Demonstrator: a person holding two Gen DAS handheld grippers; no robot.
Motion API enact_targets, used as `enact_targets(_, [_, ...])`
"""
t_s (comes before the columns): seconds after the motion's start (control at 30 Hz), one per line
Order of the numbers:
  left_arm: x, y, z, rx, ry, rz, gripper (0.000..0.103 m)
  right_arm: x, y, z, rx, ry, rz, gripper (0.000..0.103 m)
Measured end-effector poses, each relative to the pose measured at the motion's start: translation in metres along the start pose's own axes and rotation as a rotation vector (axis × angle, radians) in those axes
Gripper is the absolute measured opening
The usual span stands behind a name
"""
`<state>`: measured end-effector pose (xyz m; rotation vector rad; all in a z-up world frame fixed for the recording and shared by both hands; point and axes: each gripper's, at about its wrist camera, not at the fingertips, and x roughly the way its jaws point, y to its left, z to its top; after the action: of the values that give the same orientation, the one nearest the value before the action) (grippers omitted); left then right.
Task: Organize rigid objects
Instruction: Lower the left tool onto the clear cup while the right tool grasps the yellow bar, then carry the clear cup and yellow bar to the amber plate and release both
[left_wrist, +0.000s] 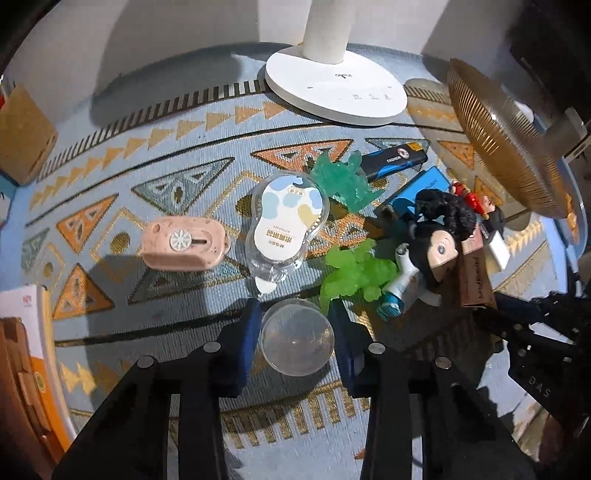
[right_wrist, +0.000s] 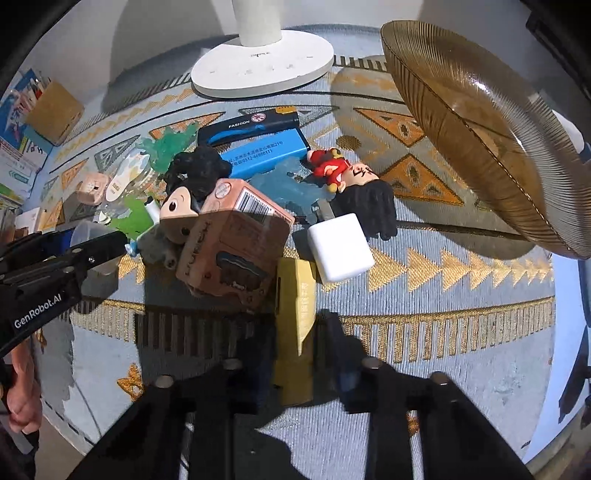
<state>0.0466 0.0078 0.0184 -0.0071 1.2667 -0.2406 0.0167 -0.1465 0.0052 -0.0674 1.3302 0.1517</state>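
- Left wrist view, bottom centre: the left gripper (left_wrist: 297, 341) is seen with its blue-padded fingers set around a small clear plastic cup (left_wrist: 297, 341); pads sit at the cup's sides, though whether it is firmly gripped cannot be told.
- Right wrist view, bottom centre: the right gripper (right_wrist: 295, 350) is seen with a yellow block-shaped plastic object (right_wrist: 295, 325) between its fingers; contact looks likely, firm grip unclear.
- Just beyond the cup, a bright green translucent plastic figure (left_wrist: 354, 273) is lying on the patterned blue-and-gold woven mat (left_wrist: 147, 155).
- Mid-frame left, a pink oval device with a white dial (left_wrist: 184, 243) is seen beside a blister-packed white correction tape (left_wrist: 286, 221).
- Right of centre, a big-headed black-haired doll figure (left_wrist: 439, 240) is lying against a pink-brown cardboard box (right_wrist: 236, 243).
- A white cube charger (right_wrist: 340, 247) is touching the yellow object's far end.
- Farther back, a teal translucent plastic figure (left_wrist: 343, 175) and a blue-black utility knife (left_wrist: 399, 157) are seen.
- Upper right, a ribbed amber glass bowl (right_wrist: 480, 122) is seen tilted.
- Top centre, a white round lamp base (left_wrist: 336, 86) is standing.
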Motion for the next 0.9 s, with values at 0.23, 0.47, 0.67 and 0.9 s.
enact_targets(0.23, [-0.014, -0.001, -0.023, 0.0, -0.031, -0.071, 0.034, -0.015, -0.032, -0.027, 0.0, -0.002, 0.035, 0.019])
enact_targets(0.47, [-0.025, -0.006, -0.044, -0.011, -0.035, -0.141, 0.034, -0.022, -0.054, -0.039, -0.037, -0.027, -0.166, 0.02])
enact_targets(0.67, [-0.027, -0.02, -0.041, 0.031, -0.047, -0.127, 0.034, -0.027, -0.079, -0.041, 0.089, 0.007, 0.111, 0.048])
enact_targets(0.9, [-0.023, -0.02, -0.04, 0.029, -0.037, -0.134, 0.034, -0.029, -0.086, -0.032, 0.108, -0.011, 0.129, 0.057])
